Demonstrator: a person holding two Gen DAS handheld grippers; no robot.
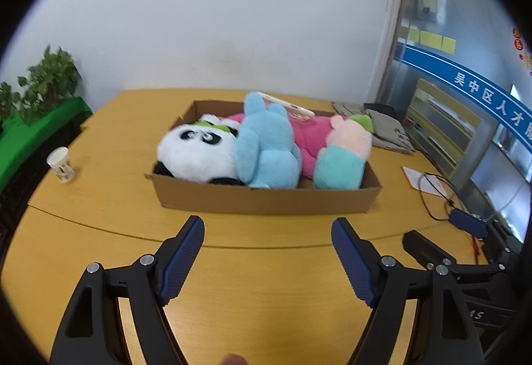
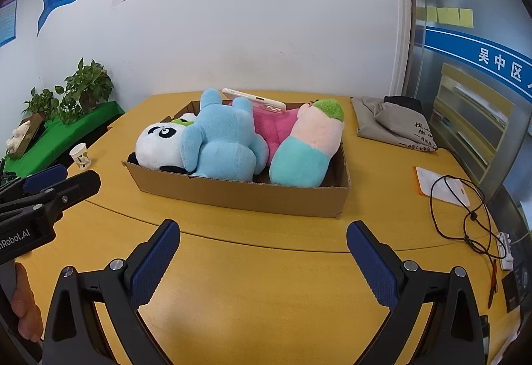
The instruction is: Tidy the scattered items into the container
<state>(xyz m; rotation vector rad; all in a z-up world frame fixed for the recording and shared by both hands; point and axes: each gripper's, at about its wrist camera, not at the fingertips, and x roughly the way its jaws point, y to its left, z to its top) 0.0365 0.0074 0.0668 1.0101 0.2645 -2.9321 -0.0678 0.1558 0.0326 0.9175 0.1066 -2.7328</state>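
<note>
Cardboard box at the middle of the yellow table, seen from both wrist views, with all four soft toys lying inside it. From left to right: panda, blue plush, pink plush largely covered by its neighbours, and a peach-and-teal plush with a green tip; a phone rests slanted on top of the blue and pink toys. The toys look light, soft and compressible, best pinched at a limb or across a narrow part of the body; the phone is stiff, smooth and likely slippery, best taken by its long edges. Left gripper and right gripper both hover short of the box, jaws spread, holding nothing. A paper cup stands on the table left of the box.
</note>
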